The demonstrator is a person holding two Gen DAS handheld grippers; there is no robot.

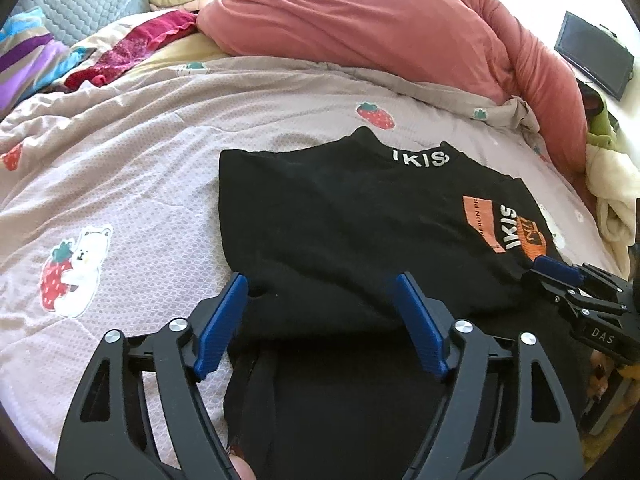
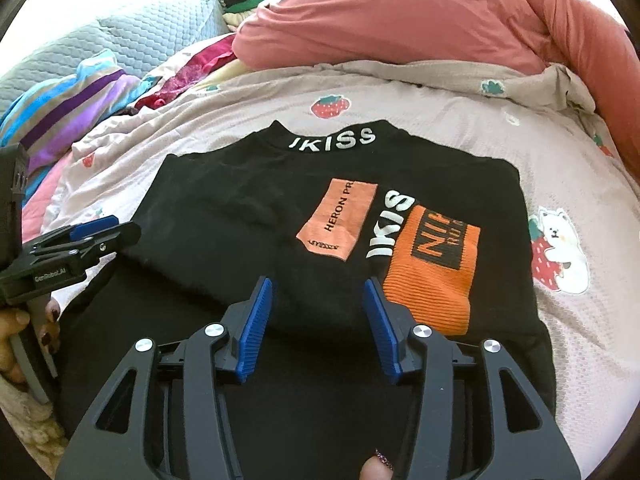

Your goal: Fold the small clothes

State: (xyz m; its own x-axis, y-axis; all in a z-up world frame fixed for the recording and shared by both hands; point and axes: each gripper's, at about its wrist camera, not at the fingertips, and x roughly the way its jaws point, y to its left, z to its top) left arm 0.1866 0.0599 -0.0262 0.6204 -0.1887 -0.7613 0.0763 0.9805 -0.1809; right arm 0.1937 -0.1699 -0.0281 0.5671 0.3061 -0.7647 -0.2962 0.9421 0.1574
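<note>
a small black top [image 2: 248,216] lies on a bed with a pale pink quilt [image 1: 132,184] that has strawberries and little white bears on it. the top has a high neck with white letters, "ikiss", at the far end. on its front there is a light orange patch with small black words, more white letters, and a bright orange ribbed patch. the bottom part of the top is folded up over the rest, so a thick rounded fold runs across the near side. more black cloth lies flat under the fold, closer to the near edge of the bed.

the left gripper [image 1: 322,294] has black arms and blue pads. its jaws are spread wide and nothing is squeezed between them. the fold of the top sits right between and just past the two pads, near the top's left side. whether the pads touch the cloth is hard to tell.

the right gripper [image 2: 318,300] looks the same. its jaws stand apart too, not as wide, and they hold nothing. the fold lies between its pads, just beside the bright orange patch.

each gripper shows at the side of the other's view, near the fold. a hand [image 2: 24,328] with dark nails holds the left one.

a big pink duvet [image 1: 384,28] is heaped at the far edge of the bed. striped cloth [image 2: 68,108] lies at the far left corner.
</note>
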